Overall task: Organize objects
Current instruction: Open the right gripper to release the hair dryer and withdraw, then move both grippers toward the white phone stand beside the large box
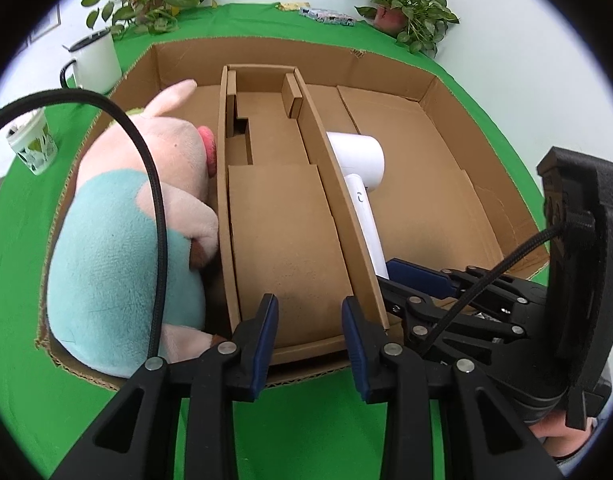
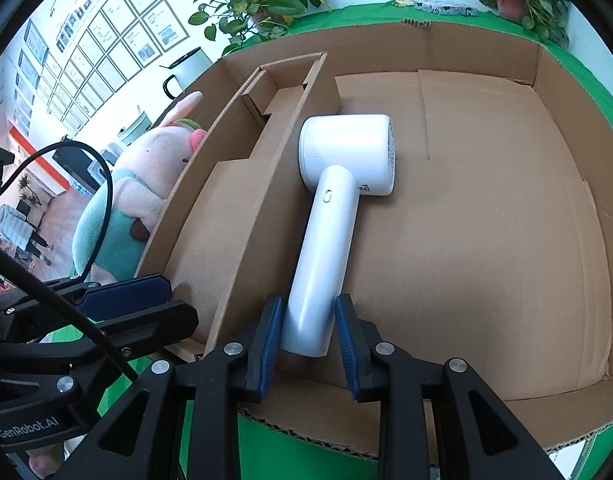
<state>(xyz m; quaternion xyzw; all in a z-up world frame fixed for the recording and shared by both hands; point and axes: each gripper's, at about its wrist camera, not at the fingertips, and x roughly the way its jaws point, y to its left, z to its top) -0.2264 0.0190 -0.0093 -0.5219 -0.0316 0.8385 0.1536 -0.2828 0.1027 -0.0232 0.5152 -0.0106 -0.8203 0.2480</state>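
A big box (image 2: 486, 240) sits on a green cloth (image 1: 22, 320), right ahead of both sets of jaws. A cardboard divider (image 1: 286, 208) runs straight out from the left gripper (image 1: 309, 332), whose jaws are wide with nothing in them. To the left of those jaws lies a pig toy (image 1: 134, 208) in the box's left part. The white dryer (image 2: 338, 208) lies flat in the right part. The right gripper (image 2: 308, 334) has its jaws on each side of the dryer's handle; I cannot tell if they squeeze it. A mug (image 1: 94, 60) stands far ahead on the left.

White hair dryer (image 2: 338, 216) flat in cardboard box (image 2: 506, 240)
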